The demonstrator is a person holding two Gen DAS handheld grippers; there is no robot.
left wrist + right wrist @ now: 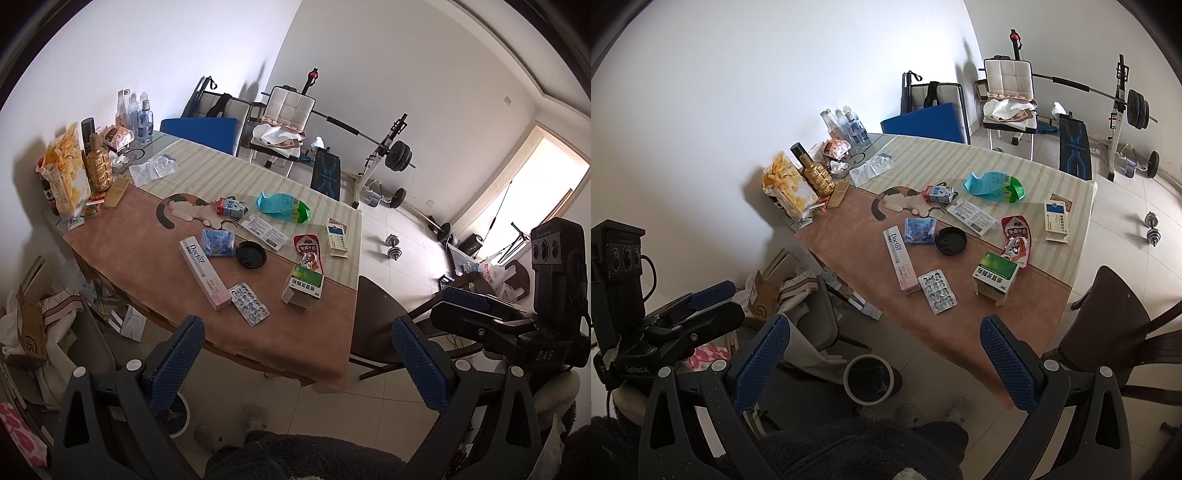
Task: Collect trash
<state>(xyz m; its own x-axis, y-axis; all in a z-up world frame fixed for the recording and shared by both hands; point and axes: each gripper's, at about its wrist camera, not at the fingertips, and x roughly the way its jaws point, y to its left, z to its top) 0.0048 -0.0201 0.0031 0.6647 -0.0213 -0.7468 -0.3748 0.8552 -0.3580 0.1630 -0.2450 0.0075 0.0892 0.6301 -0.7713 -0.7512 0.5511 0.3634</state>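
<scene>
Trash lies scattered on the table (295, 343) (1034, 325): a white "Doctor" box (207, 272) (900, 260), a blister pack (250, 303) (937, 291), a green box (303, 287) (994, 277), a black lid (251, 254) (951, 240), a red pouch (307, 246) (1015, 232), a teal bag (282, 206) (994, 186), a small milk carton (231, 206) (937, 194). A round bin (868, 378) stands on the floor below the table's near edge. My left gripper (297, 363) and right gripper (884, 363) are both open and empty, held in front of the table.
Bottles (136, 114), a gold bottle (98, 166) and a chips bag (66, 173) crowd the table's far left. A dark chair (1108, 321) stands at the right. Cardboard and clutter (33, 332) lie on the floor at the left. A weight bench (384, 155) stands behind.
</scene>
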